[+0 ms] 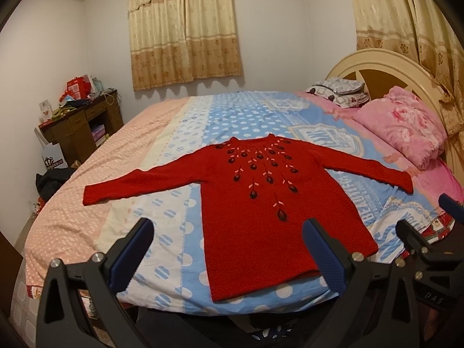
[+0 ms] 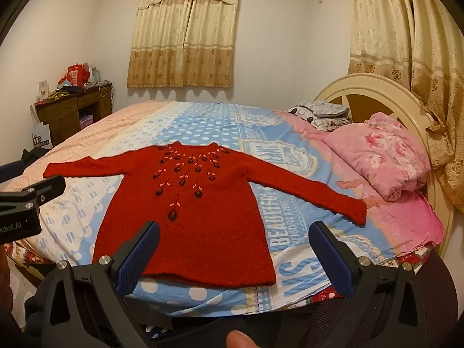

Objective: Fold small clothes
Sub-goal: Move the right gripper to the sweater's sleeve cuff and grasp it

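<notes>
A small red knitted sweater with dark embroidered flowers lies flat and face up on the bed, both sleeves spread out to the sides, hem toward me. It also shows in the right wrist view. My left gripper is open and empty, held above the near edge of the bed over the sweater's hem. My right gripper is open and empty, at the same height just right of the left one, near the hem's right corner. The right gripper's body shows at the right edge of the left wrist view.
The bed has a blue polka-dot and pink sheet. A pink pillow and folded cloth lie by the cream headboard at right. A cluttered wooden desk stands at far left. Curtains hang behind.
</notes>
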Action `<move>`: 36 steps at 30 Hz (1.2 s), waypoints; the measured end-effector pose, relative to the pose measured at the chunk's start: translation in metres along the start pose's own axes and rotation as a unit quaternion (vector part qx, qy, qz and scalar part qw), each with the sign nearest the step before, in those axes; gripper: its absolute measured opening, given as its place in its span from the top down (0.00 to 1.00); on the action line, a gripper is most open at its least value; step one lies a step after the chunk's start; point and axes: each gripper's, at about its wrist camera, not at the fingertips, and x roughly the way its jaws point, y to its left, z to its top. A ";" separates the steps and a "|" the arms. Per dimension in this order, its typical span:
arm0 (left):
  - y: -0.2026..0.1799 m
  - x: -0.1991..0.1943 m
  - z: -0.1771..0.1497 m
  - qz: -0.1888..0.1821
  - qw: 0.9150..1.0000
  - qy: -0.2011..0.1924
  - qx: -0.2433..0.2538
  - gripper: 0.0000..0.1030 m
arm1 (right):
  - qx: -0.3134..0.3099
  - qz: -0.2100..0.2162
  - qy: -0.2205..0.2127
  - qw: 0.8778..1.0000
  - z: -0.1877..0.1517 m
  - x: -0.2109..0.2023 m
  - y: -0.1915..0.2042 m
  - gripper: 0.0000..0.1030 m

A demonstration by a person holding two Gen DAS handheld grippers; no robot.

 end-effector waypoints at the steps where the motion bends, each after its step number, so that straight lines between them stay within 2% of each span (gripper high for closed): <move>1: -0.001 0.003 0.000 -0.001 1.000 0.003 0.001 0.00 | 0.000 0.000 0.004 1.000 -0.001 0.004 0.000 0.01; 12: -0.009 0.048 0.010 0.005 0.999 0.004 0.041 0.00 | 0.005 -0.003 0.045 0.999 -0.007 0.050 -0.003 0.01; 20: -0.016 0.092 0.024 -0.002 0.999 0.010 0.045 0.00 | 0.017 -0.021 0.071 0.997 -0.008 0.095 -0.020 0.01; 29: -0.027 0.151 0.036 0.005 0.997 0.033 0.063 0.00 | 0.047 -0.042 0.101 0.993 -0.002 0.151 -0.052 0.01; 36: -0.029 0.189 0.050 0.029 0.997 0.030 0.060 0.00 | 0.088 -0.040 0.133 0.986 -0.004 0.201 -0.093 0.01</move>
